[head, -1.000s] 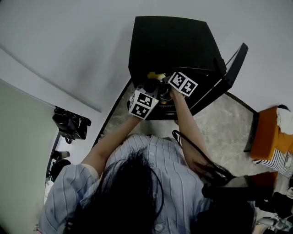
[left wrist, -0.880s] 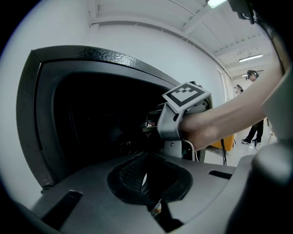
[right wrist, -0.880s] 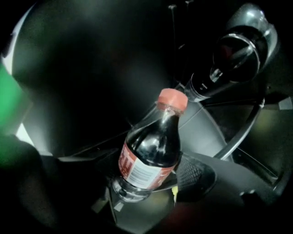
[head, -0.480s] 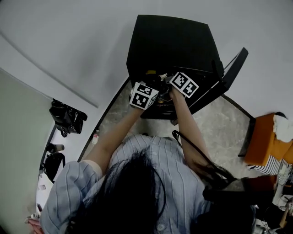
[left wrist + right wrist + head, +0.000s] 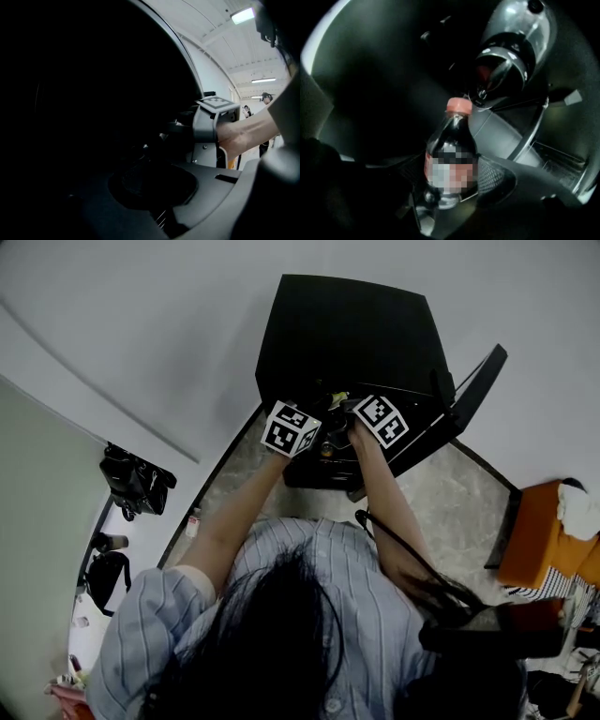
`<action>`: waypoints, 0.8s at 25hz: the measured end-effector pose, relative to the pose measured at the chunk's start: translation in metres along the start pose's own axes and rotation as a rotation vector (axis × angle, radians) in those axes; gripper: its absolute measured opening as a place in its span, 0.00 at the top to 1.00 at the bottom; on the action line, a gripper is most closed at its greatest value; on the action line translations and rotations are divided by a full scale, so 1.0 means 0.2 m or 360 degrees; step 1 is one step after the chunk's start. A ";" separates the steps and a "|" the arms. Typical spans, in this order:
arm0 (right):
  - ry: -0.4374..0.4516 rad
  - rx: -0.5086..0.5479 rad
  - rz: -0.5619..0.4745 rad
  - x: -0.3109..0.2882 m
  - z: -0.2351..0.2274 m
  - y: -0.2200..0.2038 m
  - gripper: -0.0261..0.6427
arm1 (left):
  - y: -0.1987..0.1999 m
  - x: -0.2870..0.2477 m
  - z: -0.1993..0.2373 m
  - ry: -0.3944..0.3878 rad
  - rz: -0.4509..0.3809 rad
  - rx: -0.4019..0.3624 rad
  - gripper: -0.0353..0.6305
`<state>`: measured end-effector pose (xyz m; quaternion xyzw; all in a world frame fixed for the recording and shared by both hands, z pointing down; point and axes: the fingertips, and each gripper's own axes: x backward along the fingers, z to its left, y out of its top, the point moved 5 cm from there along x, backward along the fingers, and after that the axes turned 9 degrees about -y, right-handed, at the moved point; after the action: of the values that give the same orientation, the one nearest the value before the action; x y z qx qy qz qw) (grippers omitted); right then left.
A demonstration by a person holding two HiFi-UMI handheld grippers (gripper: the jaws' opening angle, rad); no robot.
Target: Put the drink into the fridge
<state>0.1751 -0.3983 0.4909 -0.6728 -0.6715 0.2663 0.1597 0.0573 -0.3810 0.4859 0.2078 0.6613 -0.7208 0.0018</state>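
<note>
One cola bottle [image 5: 450, 154] clamped in right gripper [image 5: 450, 186], pads on either side of lower body. Long axis near upright, leaning a little right. Pink-red cap [image 5: 458, 105] points up and away from jaws.

Per head view, both grippers at open front of black mini fridge [image 5: 347, 324], door [image 5: 469, 395] swung out to the right. Held bottle at fridge mouth, base not seen resting on anything.

Beyond right jaws, up and to the right: second, larger dark bottle [image 5: 506, 61], tilted with cap toward far upper right and base end toward jaws. Probably on an upper level of fridge; support not visible. Wire shelf [image 5: 555, 161] ahead and right of jaws, lower than that bottle. No other contents made out, interior very dark.

Key relation: held cap sits just under near end of larger bottle in right gripper view; depth gap impossible to judge. Likely free spot ahead-right of jaws at shelf level, so probably go forward and low with axis kept upright, base down first, then release. Risk: cap clipping the bottle overhead.

Left gripper [image 5: 150, 183] just left of right one; jaws appear apart, nothing made out between them, view dim. Right hand nearer, carrying the drink.
</note>
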 end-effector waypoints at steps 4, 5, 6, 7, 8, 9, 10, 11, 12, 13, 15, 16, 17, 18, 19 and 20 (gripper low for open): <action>0.0062 0.0092 0.0065 -0.01 0.01 0.00 0.44 | 0.09 -0.07 -0.05 -0.0269 -0.0098 0.0020 0.94; 0.0066 0.0116 0.0071 -0.02 0.01 -0.01 0.44 | 0.09 -0.09 -0.03 -0.0245 -0.0047 0.0076 0.94; 0.0072 0.0136 0.0081 -0.02 0.02 -0.01 0.44 | 0.08 -0.12 -0.01 -0.0199 0.0018 0.0120 0.94; 0.0080 0.0159 0.0097 -0.02 0.02 -0.02 0.44 | 0.07 -0.14 0.00 -0.0151 0.0071 0.0131 0.94; 0.0087 0.0181 0.0115 -0.02 0.02 -0.02 0.44 | 0.05 -0.16 0.01 -0.0101 0.0109 0.0107 0.94; 0.0090 0.0198 0.0132 -0.01 0.02 -0.03 0.44 | 0.02 -0.17 0.02 -0.0045 0.0140 0.0067 0.93; 0.0088 0.0214 0.0148 -0.01 0.02 -0.03 0.44 | 0.01 -0.16 0.04 0.0016 0.0154 0.0038 0.93; 0.0083 0.0234 0.0163 0.00 0.02 -0.04 0.44 | 0.00 -0.15 0.06 0.0073 0.0135 0.0038 0.93; 0.0080 0.0262 0.0177 0.01 0.02 -0.04 0.44 | -0.01 -0.13 0.08 0.0117 0.0088 0.0069 0.93; 0.0078 0.0297 0.0189 0.02 0.02 -0.05 0.44 | 0.00 -0.12 0.10 0.0141 0.0037 0.0114 0.93; 0.0073 0.0366 0.0202 0.04 0.01 -0.07 0.44 | -0.01 -0.11 0.10 0.0122 0.0004 0.0166 0.93; 0.0072 0.0382 0.0205 0.05 0.00 -0.08 0.44 | -0.02 -0.12 0.09 0.0097 0.0019 0.0164 0.93; 0.0074 0.0379 0.0209 0.06 0.00 -0.08 0.44 | -0.04 -0.13 0.08 0.0081 0.0033 0.0160 0.93; 0.0077 0.0361 0.0218 0.08 -0.01 -0.09 0.44 | -0.04 -0.12 0.08 0.0078 0.0036 0.0165 0.93; 0.0079 0.0340 0.0232 0.09 -0.01 -0.11 0.44 | -0.05 -0.11 0.09 0.0084 0.0026 0.0181 0.93; 0.0074 0.0322 0.0253 0.10 -0.02 -0.12 0.44 | -0.05 -0.10 0.09 0.0093 0.0010 0.0204 0.93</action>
<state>0.1565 -0.3761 0.5042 -0.7104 -0.5819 0.3287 0.2207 0.0679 -0.4032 0.5022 0.2304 0.6130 -0.7552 -0.0285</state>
